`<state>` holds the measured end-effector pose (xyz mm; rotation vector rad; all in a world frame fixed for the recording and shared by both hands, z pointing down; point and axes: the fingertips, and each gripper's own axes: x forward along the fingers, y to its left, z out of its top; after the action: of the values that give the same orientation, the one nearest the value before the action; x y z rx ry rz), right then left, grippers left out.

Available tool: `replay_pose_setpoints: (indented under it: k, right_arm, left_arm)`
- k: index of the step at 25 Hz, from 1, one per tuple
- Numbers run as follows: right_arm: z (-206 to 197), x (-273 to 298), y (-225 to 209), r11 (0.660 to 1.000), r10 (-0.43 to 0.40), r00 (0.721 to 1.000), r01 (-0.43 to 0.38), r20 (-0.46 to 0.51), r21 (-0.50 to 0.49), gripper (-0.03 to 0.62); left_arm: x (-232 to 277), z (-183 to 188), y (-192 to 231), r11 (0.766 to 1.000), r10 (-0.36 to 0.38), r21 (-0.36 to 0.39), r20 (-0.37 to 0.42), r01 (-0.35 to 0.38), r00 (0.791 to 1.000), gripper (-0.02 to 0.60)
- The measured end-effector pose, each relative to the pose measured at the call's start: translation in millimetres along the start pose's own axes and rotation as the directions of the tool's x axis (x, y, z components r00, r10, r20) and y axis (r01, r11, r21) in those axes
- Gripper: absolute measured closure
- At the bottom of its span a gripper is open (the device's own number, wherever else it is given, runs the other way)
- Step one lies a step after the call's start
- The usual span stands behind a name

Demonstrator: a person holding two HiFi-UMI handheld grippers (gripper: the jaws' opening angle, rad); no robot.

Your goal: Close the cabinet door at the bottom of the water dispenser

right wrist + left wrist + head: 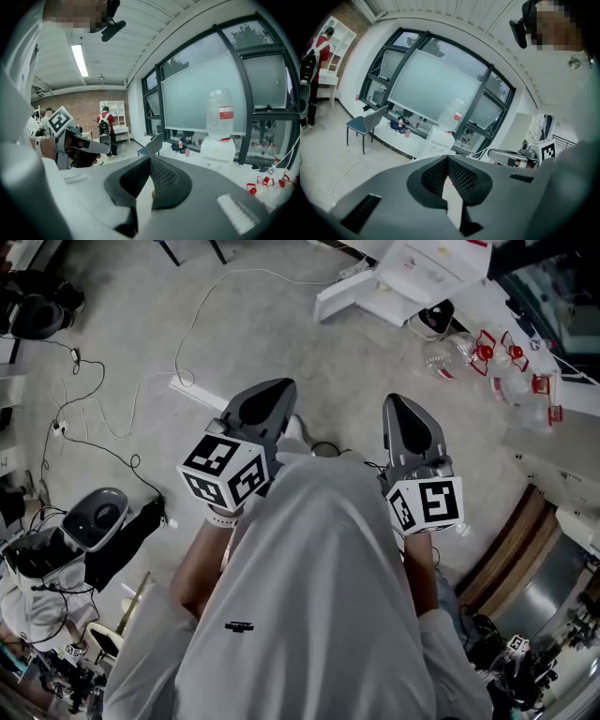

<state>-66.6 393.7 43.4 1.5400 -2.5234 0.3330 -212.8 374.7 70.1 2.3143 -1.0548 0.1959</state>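
Observation:
The white water dispenser (218, 151), with a clear bottle (220, 112) on top, stands by the window wall, some way ahead of both grippers. It also shows in the left gripper view as the dispenser (439, 140). Its bottom cabinet door is hidden behind the gripper bodies. My left gripper (284, 386) and right gripper (394, 399) are held side by side in front of my body, above the floor. Both have jaws closed tip to tip, left gripper (448, 157) and right gripper (150, 157), with nothing between them.
White and black cables (141, 381) trail over the concrete floor. Red-capped clear items (487, 352) lie at the right, and a grey device (94, 517) sits at the left. A blue-grey chair (363, 124) stands near the window. A person with a backpack (104, 127) stands far back.

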Motion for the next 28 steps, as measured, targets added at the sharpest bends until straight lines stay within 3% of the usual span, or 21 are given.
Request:
replay_pose_setpoints:
  k: [5, 18, 28]
  right_arm:
    - [6, 20, 21, 0.999, 0.048, 0.998, -0.047, -0.037, 0.022, 0.585]
    - [5, 40, 10, 0.995, 0.044, 0.997, -0.049, -0.056, -0.087, 0.585]
    - [14, 98, -95, 0.999, 0.054, 0.997, -0.054, -0.055, 0.000, 0.585]
  left_arm:
    - [-5, 13, 34, 1.000, 0.001, -0.023, -0.009, -0.002, 1.000, 0.575]
    - [2, 0, 37, 0.997, 0.018, -0.070, -0.007, -0.018, 1.000, 0.575]
    - [105, 48, 35, 0.998, 0.037, -0.044, -0.059, -0.040, 0.998, 0.575]
